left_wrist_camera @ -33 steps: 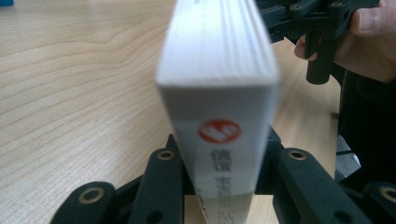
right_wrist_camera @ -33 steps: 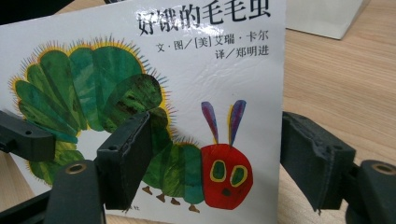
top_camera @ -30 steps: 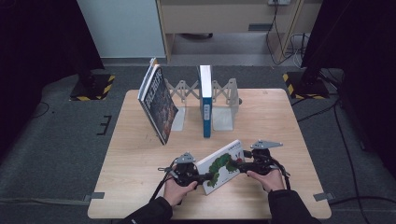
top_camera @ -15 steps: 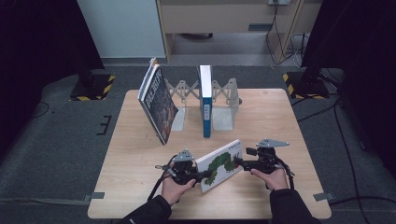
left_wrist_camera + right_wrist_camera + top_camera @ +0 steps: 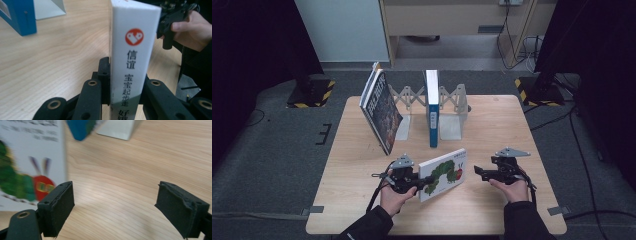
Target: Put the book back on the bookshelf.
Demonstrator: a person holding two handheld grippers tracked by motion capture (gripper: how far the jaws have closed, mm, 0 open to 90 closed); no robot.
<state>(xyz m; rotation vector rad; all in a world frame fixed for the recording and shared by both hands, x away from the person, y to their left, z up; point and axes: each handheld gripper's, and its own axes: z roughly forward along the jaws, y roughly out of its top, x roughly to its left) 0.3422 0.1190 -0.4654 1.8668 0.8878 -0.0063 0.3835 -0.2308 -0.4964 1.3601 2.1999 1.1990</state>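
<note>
Looking down from the high view, the left hand-held gripper [image 5: 424, 181] has the caterpillar picture book [image 5: 443, 173] clamped by its near-left edge, tilted up off the worktop [image 5: 502, 125]. The right hand-held gripper [image 5: 478, 173] sits just off the book's far edge, apart from it; its jaws have just been opening and nothing is between them. Beyond both, the expanding book rack [image 5: 451, 107] holds one blue book [image 5: 432, 107] upright, and a dark book [image 5: 381, 107] leans at its left end.

Over to the left gripper view: the jaws press on either side of the white spine [image 5: 130, 62], a firm hold.

Right gripper view now: both pads [image 5: 58, 207] stand wide over bare wood, with the caterpillar cover [image 5: 27, 170] off to their left.

My read: book lifted and handed to one gripper; carrying it into the rack is still to come.
</note>
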